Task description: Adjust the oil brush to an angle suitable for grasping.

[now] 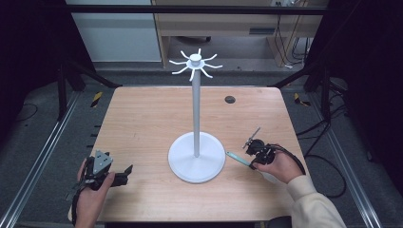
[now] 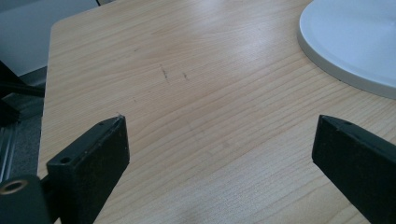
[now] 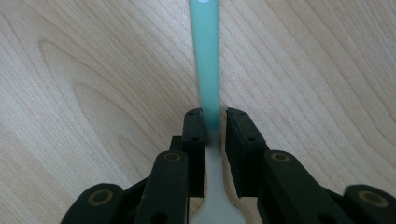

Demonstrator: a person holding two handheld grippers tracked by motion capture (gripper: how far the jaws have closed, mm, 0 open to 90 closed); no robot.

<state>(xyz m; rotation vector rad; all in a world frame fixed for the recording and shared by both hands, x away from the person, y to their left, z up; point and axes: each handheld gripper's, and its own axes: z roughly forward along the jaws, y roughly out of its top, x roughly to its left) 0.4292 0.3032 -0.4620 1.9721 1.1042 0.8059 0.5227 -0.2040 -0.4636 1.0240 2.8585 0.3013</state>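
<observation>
From the high view I had the right tongs (image 1: 250,153) low over the light wood-grain surface (image 1: 142,123), just to the right of the round white base of the tall white hook stand (image 1: 196,156), with my right hand (image 1: 277,166) wrapped around the body behind them. Between them lay the slim utensil with a pale green handle and a whitish bowl end (image 3: 206,60). In the right gripper view the right tongs (image 3: 215,128) were drawn in close on either side of the handle, the left jaw against it and the right jaw showing a thin sliver of gap, so I couldn't tell for certain that both pads pressed on it. The green handle ran straight away from the jaws across the surface, and the whitish part widened out beneath the tongs. From above, the green tip (image 1: 236,158) pointed toward the stand's base and stopped just short of it. My left hand (image 1: 92,190) rested near the surface's front left corner, and the left tongs (image 1: 124,172) pointed toward the stand. In the left gripper view they (image 2: 219,140) stood wide apart with nothing but bare wood between them, and the edge of the white base (image 2: 345,70) sat ahead and to the right, well apart from them.
</observation>
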